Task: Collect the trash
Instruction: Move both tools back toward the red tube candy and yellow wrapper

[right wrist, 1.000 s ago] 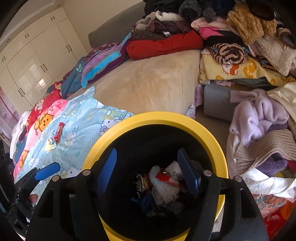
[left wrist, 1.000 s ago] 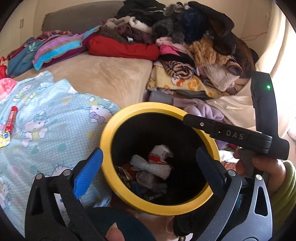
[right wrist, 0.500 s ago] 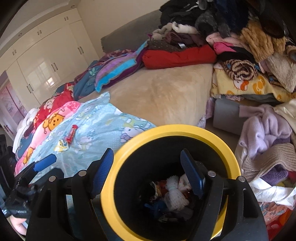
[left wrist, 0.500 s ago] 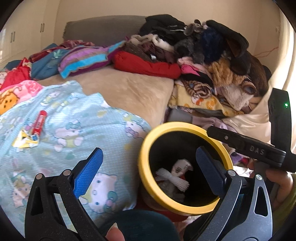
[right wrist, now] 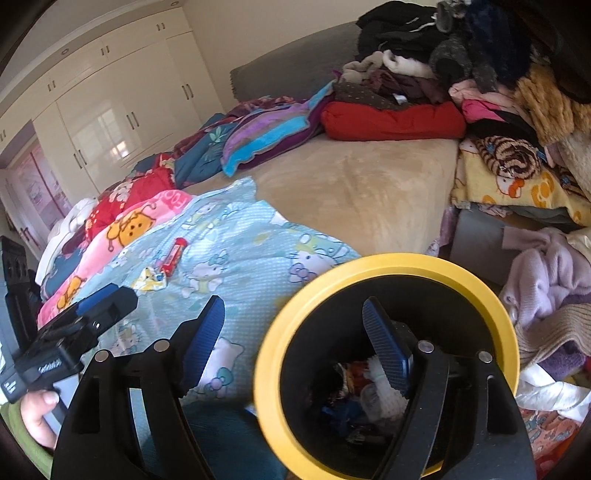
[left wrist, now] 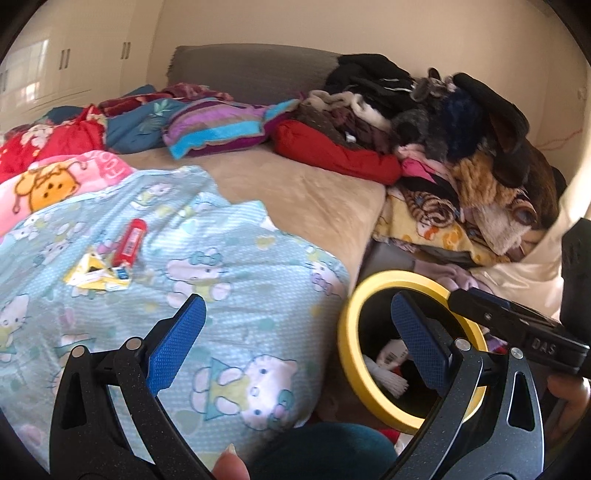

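Both views have been swung left off the yellow-rimmed bin (left wrist: 384,406), now at lower right. Left gripper (left wrist: 295,343) and right gripper (right wrist: 293,341) are held wide apart, empty. Red tube (left wrist: 129,242) and yellow wrapper (left wrist: 94,275) are seen on the blue blanket (left wrist: 236,258), left of the bin.

A bed (right wrist: 369,188) under a tan cover fills the room beyond the tongs, its grey headboard (left wrist: 255,70) against a cream wall (left wrist: 332,22). Left stand glossy white wardrobes (right wrist: 110,110) (reflecting daylight, perhaps a window).

"DAS" stands in pale letters on the black body of the right gripper (left wrist: 517,325); nothing else reads clearly.
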Tool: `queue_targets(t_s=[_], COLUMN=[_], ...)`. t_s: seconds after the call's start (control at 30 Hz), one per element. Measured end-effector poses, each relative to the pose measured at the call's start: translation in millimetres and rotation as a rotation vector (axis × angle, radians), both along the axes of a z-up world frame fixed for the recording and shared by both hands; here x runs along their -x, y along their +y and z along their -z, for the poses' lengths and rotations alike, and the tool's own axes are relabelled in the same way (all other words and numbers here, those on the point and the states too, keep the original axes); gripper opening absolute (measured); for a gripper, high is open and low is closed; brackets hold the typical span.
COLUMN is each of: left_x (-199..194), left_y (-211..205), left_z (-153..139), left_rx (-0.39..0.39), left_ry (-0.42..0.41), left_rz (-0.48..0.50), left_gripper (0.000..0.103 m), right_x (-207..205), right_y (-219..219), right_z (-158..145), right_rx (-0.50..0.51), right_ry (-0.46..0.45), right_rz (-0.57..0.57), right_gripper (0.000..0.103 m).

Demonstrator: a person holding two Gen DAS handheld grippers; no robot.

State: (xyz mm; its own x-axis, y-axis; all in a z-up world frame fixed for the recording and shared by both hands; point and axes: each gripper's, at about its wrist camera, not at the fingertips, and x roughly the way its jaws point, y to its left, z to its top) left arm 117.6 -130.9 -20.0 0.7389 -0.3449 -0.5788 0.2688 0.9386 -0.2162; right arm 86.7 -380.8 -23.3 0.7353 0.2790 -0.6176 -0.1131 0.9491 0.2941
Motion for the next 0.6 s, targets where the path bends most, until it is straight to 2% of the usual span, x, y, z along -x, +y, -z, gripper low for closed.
queue_targets(t_s=[0.33, 0.6], left_x=[-13, -27], left_y=[57, 126], left_z=[4, 18], left_rx=[0.037, 0.074], left_ry=[0.01, 0.034], left_rz=[-0.134, -0.297], left_gripper=[0.093, 0.093], right_x=[-17, -49], right_y=[46, 98], right_z=[-4, -6], right_rx=[0.022, 0.056], right_ry=[0.004, 0.0], right_rz=[-0.075, -0.156], right_gripper=[0.075, 0.075])
